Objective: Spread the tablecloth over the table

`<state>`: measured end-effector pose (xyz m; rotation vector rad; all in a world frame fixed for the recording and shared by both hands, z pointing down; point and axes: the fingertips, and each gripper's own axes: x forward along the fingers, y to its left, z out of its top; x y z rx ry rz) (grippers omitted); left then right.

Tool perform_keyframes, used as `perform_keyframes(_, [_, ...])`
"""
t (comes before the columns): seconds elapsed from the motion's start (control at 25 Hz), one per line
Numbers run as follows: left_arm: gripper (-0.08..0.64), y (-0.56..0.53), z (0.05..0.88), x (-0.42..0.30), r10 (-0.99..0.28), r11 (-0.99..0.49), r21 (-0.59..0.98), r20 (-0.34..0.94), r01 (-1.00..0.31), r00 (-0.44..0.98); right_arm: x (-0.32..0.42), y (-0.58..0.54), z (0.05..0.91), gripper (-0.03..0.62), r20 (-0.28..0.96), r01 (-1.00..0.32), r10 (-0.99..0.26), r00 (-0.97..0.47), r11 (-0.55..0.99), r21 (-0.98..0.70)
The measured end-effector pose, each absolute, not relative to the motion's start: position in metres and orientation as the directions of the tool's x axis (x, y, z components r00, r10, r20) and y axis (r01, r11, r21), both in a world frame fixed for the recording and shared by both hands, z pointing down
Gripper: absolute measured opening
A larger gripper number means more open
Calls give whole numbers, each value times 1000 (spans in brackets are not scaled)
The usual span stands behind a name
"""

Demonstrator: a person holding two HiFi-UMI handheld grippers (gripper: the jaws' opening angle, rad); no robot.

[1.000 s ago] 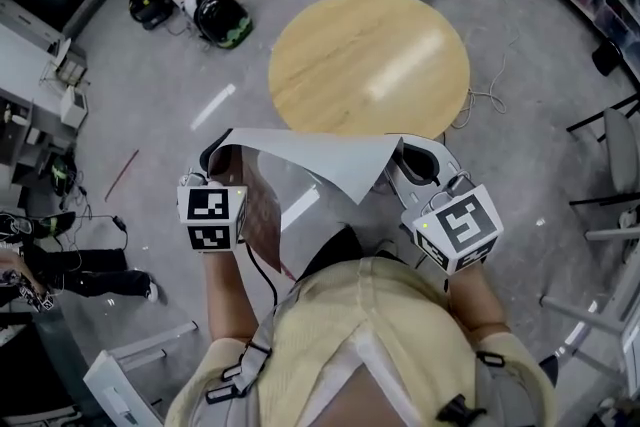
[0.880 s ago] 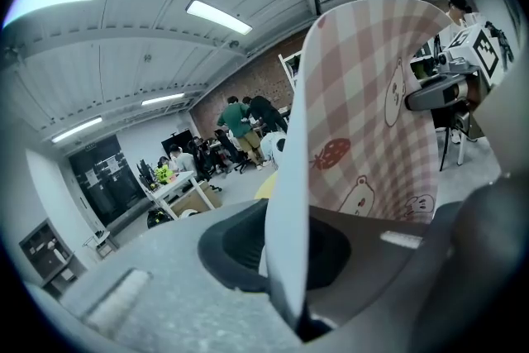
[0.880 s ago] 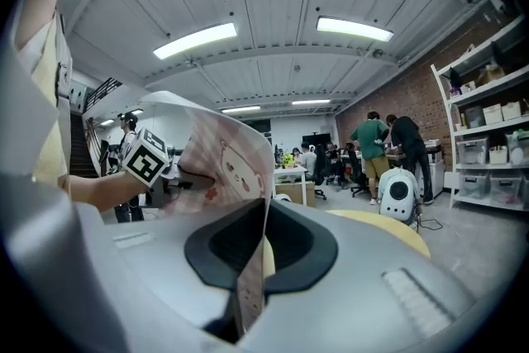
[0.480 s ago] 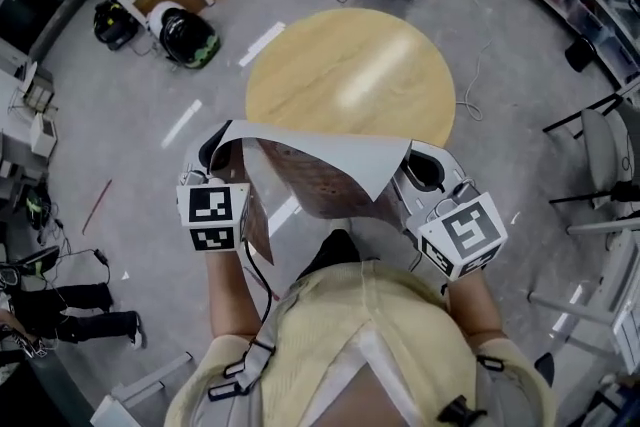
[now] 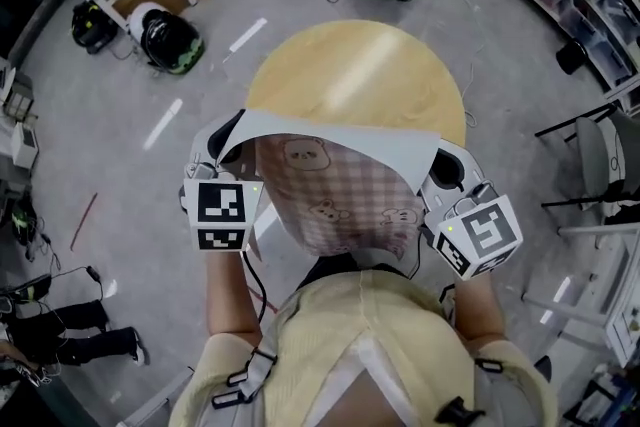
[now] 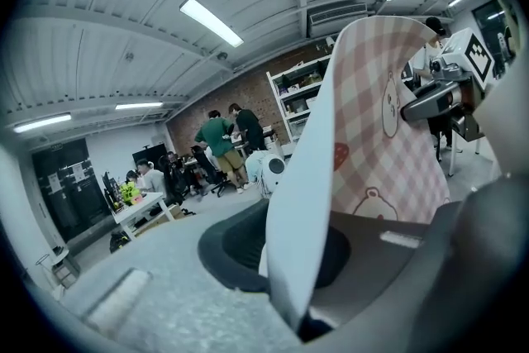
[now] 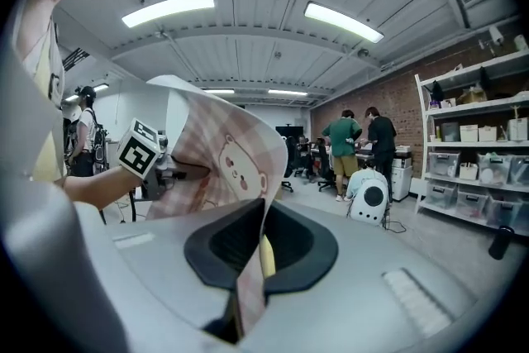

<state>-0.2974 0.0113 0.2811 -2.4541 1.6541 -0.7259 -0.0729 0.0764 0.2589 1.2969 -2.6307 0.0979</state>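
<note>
Left tongs (image 5: pixel 232 123), right tongs (image 5: pixel 440 158) clamp tablecloth (image 5: pixel 340 185); round wooden table (image 5: pixel 350 65), grey floor (image 5: pixel 150 185).

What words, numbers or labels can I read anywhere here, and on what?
None readable.
The marker cubes on the left gripper and right gripper: black-and-white squares, no letters.
The tablecloth: bears and checks, no words.
The shelf boxes: any print too small to read.

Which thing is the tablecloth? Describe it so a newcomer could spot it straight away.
Find the round wooden table on the grey floor. At its near edge a tablecloth hangs between the left gripper and right gripper, each shut on a corner. Nothing else is pink-checked with cartoon bears, white backing folded over on top.
</note>
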Motion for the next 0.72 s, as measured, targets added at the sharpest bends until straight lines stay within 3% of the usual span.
perform_keyframes(0.36, [9, -51, 274, -281, -872, -475, -370, 317, -798, 372, -64, 36, 258, 11, 230, -829, -817, -528, 555, 68])
perform_keyframes(0.72, [9, -97, 259, -247, -886, -453, -397, 303, -799, 352, -35, 2, 256, 12, 199, -812, -805, -560, 580, 63])
